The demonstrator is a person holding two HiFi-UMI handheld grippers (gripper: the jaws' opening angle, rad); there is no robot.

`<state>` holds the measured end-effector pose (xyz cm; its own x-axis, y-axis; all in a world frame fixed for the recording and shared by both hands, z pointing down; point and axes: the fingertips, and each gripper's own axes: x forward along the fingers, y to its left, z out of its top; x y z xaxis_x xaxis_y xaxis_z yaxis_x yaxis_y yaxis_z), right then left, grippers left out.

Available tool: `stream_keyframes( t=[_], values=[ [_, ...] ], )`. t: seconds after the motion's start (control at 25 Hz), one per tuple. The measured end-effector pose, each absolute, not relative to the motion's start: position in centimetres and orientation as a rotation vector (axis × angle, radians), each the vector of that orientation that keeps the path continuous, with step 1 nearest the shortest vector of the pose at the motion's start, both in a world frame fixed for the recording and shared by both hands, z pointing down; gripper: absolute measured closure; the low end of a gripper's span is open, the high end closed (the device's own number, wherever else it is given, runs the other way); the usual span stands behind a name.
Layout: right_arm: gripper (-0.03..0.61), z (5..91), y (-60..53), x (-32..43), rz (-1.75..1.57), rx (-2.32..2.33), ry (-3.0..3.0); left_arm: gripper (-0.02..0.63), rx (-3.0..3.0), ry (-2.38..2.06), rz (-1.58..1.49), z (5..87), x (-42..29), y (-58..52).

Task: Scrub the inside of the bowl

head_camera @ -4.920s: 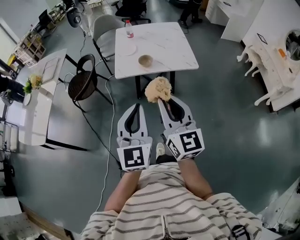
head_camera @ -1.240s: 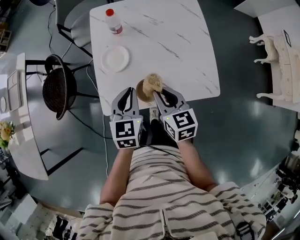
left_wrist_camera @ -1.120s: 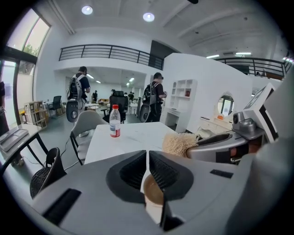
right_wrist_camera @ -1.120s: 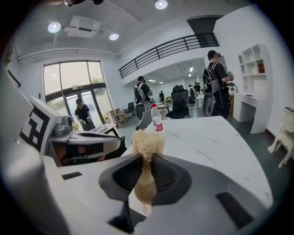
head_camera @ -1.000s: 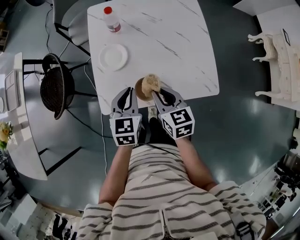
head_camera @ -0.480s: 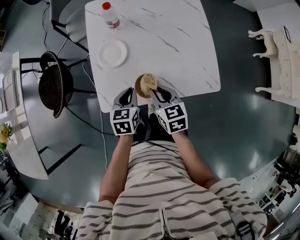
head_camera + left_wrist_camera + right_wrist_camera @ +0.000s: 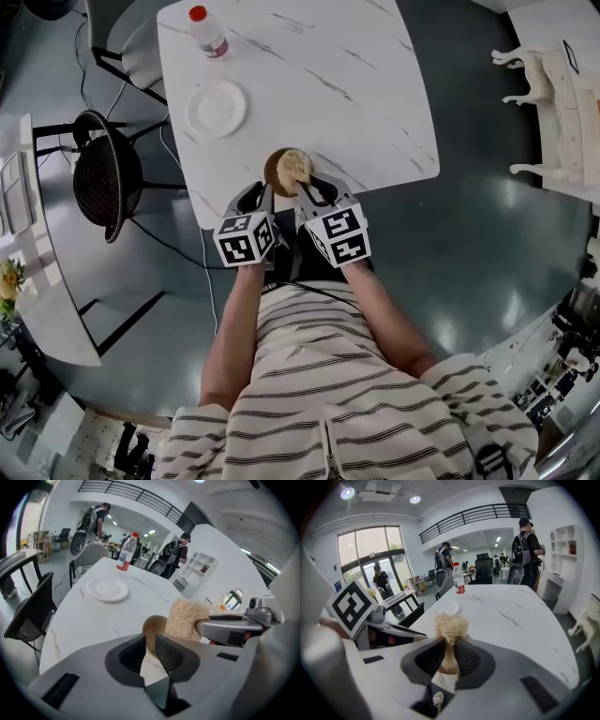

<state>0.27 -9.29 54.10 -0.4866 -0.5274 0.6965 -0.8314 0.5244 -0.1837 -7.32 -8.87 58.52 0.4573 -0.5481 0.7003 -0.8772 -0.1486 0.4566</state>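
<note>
Right gripper is clenched on the scrubber. The fibre stalk is pinched between the jaws and the frizzy head sticks out past the tips. From the head view, that head sits over the bowl, which stands near the table's near edge, right in front of me.

My left gripper comes in at the bowl's left side, jaws drawn almost together with only a slim gap. The bowl's brown wall fills the top of that gap. I read it as pinching the wall, though I can't be sure of contact from this angle.

In the left gripper view, the scrubber sits just right of the bowl's rim. Farther back on the table I see a white plate, and beyond it a red-capped bottle, standing upright.
</note>
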Motion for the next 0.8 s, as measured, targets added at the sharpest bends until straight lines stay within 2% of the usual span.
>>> stream_keyframes(
  t=[0.36,0.8],
  values=[
    [0.511,54.8,-9.3,1.0,0.685,1.089,-2.178,0.568,1.713,-1.163,0.398,60.5,-6.9,-8.4],
    [0.511,55.3,-8.9,1.4,0.674,1.050,-2.173,0.568,1.452,-1.067,0.148,62.1,-6.5,-7.5]
  ],
)
